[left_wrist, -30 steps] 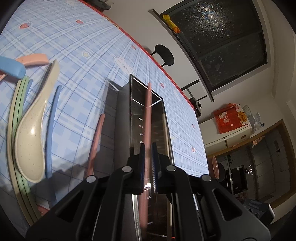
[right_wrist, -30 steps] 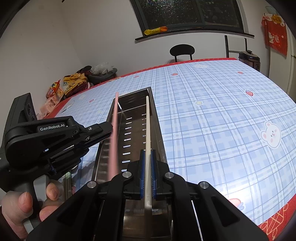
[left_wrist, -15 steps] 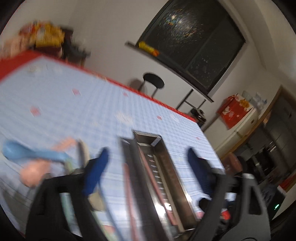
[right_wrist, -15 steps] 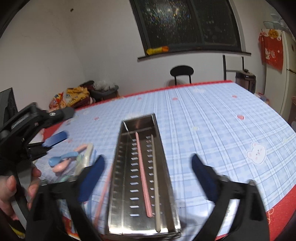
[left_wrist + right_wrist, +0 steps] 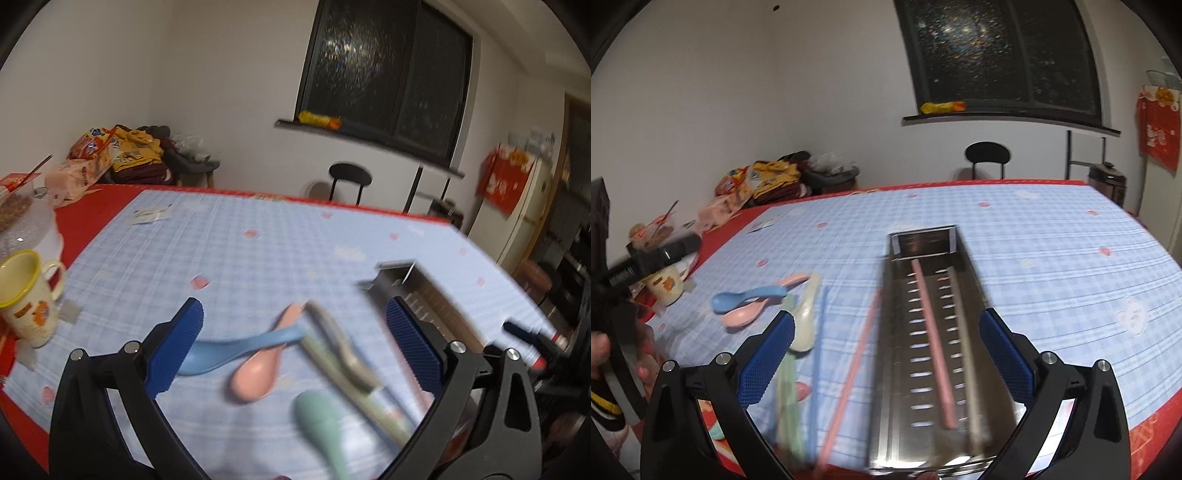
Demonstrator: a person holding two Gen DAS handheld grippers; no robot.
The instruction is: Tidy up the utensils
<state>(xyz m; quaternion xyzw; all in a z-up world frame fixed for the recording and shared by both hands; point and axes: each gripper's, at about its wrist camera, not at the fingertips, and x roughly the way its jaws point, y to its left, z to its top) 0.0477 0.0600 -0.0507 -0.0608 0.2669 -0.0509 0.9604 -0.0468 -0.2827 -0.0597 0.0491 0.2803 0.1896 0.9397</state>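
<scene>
Plastic spoons point(image 5: 236, 349) and chopsticks point(image 5: 849, 376) lie loose on the checked tablecloth point(image 5: 1052, 266) left of the steel tray point(image 5: 993, 373); light, stiff, probably slippery, best pinched mid-handle. Left gripper point(image 5: 295, 354) and right gripper point(image 5: 886, 358) both gape, holding nothing.

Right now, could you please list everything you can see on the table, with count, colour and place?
metal tray: 1, silver, right of the spoons
chopsticks in tray: 2, pink and beige, side by side
chopsticks on cloth: pink, blue, left of tray
spoons: blue, pink, cream, green, left of tray
mug: 1, cream and yellow, left edge
tablecloth: 1, blue checked
left gripper: open, over spoons
right gripper: open, over tray
</scene>
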